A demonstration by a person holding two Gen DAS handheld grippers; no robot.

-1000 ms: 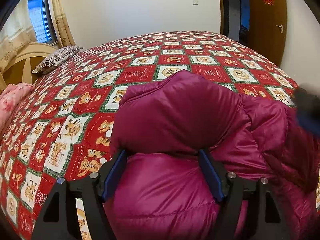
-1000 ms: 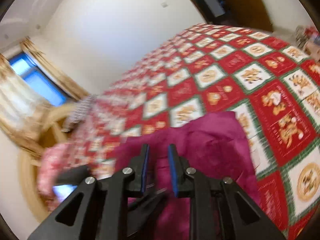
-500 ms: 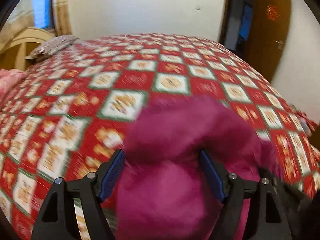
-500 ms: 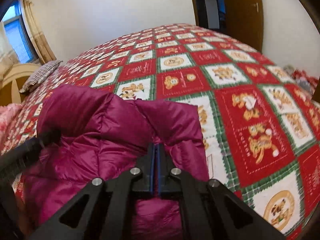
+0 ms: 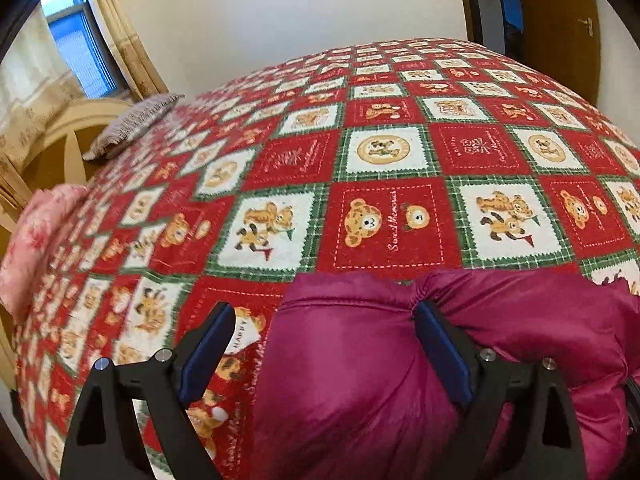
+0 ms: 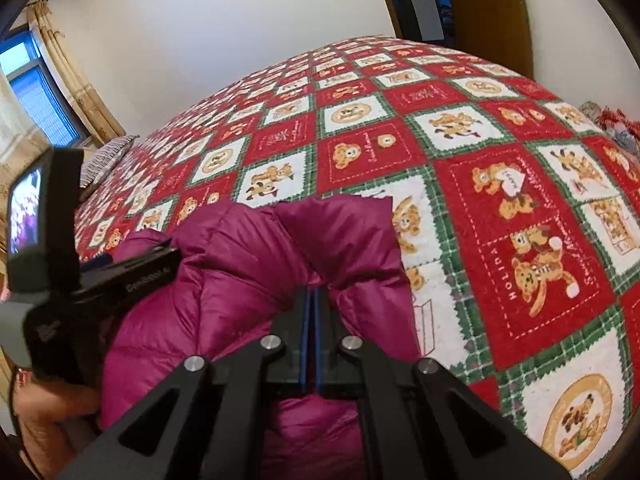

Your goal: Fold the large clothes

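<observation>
Magenta puffer jacket [image 5: 360, 360] is lying on bedspread [image 5: 380, 152] showing red, white and green checks with tan bears; blue-padded black fingers [image 5: 440, 344]; striped grey pillow [image 5: 132, 124].

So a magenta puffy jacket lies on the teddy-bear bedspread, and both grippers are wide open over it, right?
Not quite: only the left gripper is wide open, as the left wrist view shows. The right gripper is shut, its jaws pressed together at a crease of the magenta puffy jacket on the teddy-bear bedspread, as the right wrist view shows.
</observation>
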